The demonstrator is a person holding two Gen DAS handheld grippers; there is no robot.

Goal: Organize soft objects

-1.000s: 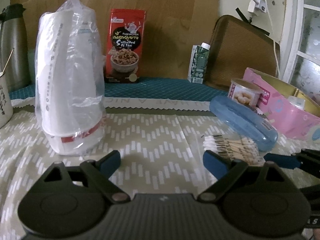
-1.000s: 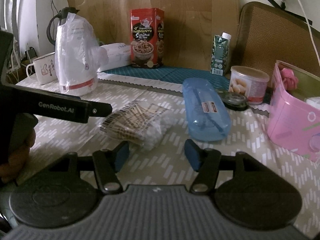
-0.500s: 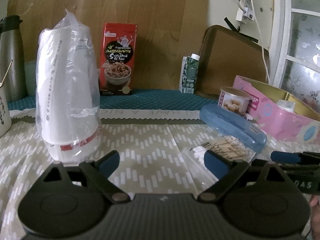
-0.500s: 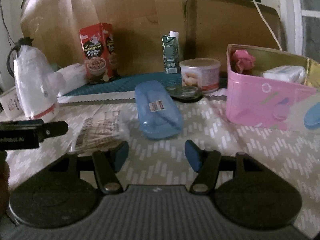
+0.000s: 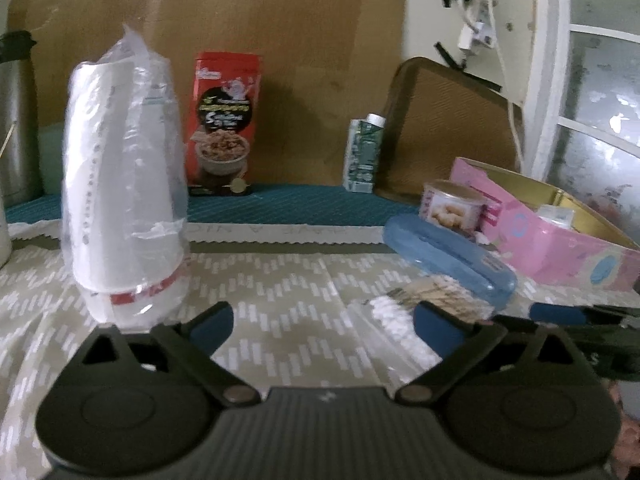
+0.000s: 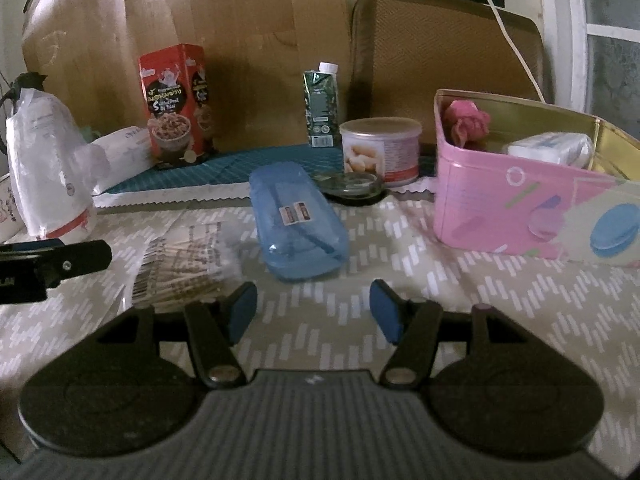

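At right of the right wrist view, the pink tin (image 6: 516, 216) holds a pink cloth (image 6: 466, 120) and a white packet (image 6: 552, 148), while the left gripper (image 5: 322, 322) is opening on nothing and the right gripper (image 6: 314, 312) gapes empty.

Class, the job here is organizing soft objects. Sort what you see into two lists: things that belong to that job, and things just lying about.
Belongs to the job:
- clear bag of cotton swabs
- pink rectangular tin
- crumpled pink cloth
- white tissue pack

Probably just lying about:
- blue plastic case
- red snack box
- green drink carton
- round food can
- bagged white cups
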